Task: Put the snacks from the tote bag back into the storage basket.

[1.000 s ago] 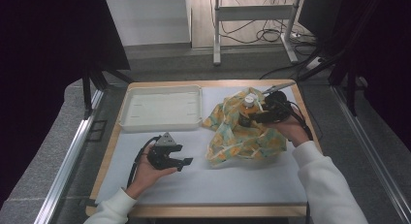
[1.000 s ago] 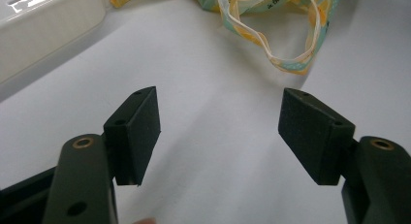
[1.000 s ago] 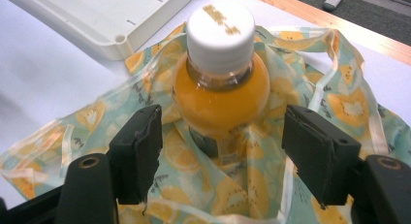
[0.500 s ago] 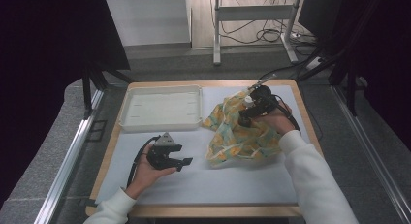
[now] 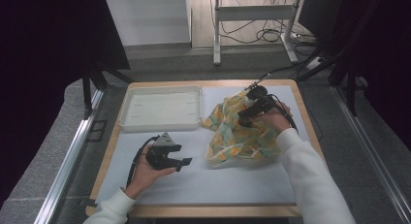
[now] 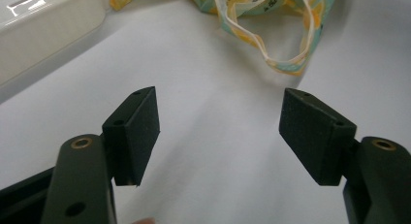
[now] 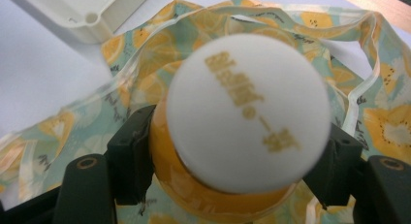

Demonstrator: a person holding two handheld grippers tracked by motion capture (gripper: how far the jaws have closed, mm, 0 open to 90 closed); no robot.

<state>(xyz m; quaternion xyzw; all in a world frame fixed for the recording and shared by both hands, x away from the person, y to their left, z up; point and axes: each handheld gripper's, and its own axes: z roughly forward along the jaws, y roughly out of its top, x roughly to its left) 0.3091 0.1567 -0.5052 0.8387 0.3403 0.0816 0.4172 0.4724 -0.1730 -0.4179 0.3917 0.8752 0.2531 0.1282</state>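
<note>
A small orange bottle with a white printed cap [image 7: 248,112] sits between the jaws of my right gripper [image 7: 237,156], which have just been closing and now press its sides. That right gripper [image 5: 245,116] hangs over a crumpled lemon-print cloth bag [image 5: 237,136] at the right of the white mat. The cloth [image 7: 387,117] lies spread under the bottle. My left gripper [image 5: 183,155] rests low over the mat's left half. Its jaws [image 6: 218,132] stand wide open with nothing between them, and the bag's ribbon handle [image 6: 291,54] lies just beyond them.
A white rectangular tray [image 5: 160,124] stands at the back left of the wooden table, close to the cloth; its corner [image 7: 92,10] is near the bottle. The table's right wooden edge [image 5: 305,117] runs behind the right hand. Bare white mat [image 5: 218,185] stretches along the front.
The right hand has carried the bottle leftward, from the bag's far right edge to over the middle of the cloth. The left gripper has stayed where it was.
</note>
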